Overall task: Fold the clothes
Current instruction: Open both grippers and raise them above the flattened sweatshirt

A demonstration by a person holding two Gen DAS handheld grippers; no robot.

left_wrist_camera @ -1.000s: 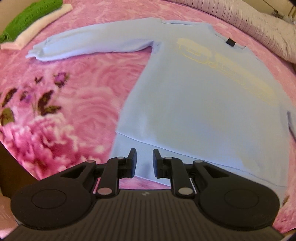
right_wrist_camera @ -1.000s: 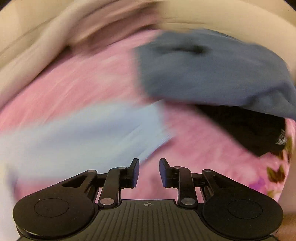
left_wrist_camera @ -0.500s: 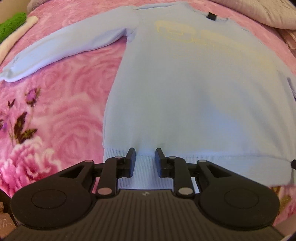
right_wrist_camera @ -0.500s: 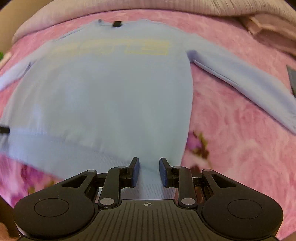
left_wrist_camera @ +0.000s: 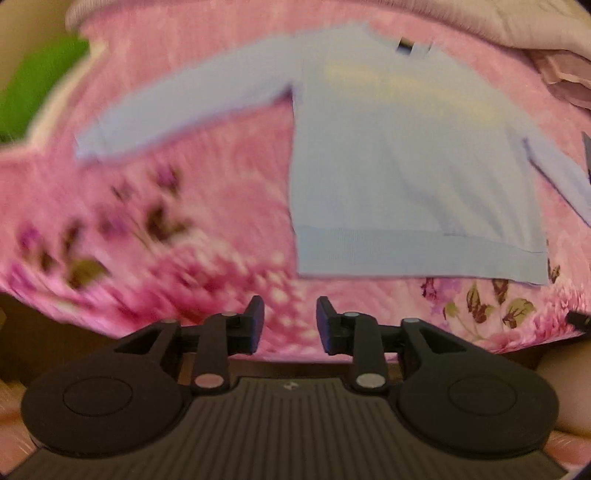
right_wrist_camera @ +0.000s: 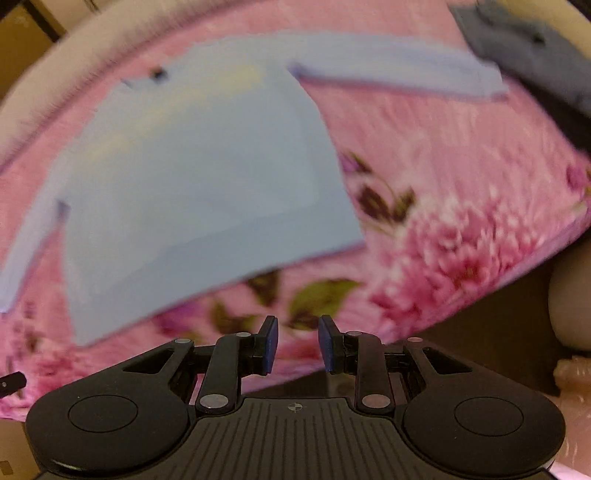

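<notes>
A light blue sweatshirt lies spread flat on a pink flowered bedspread, sleeves stretched out to both sides and its hem toward me. My left gripper hangs above the bed's near edge, short of the hem, its jaws opening with nothing between them. In the right wrist view the same sweatshirt lies ahead and to the left. My right gripper hovers over the bedspread near the front edge, jaws apart and empty. Both views are blurred.
Folded green and cream clothes lie at the bed's far left. A grey-blue garment is heaped at the far right beside the sweatshirt's sleeve end. Striped bedding runs along the back. The bed's front edge drops off just below both grippers.
Both grippers have pulled back from the sweatshirt's hem and risen, so the whole garment shows. The left jaws have widened. The right view swung from the grey-blue heap to the sweatshirt.
</notes>
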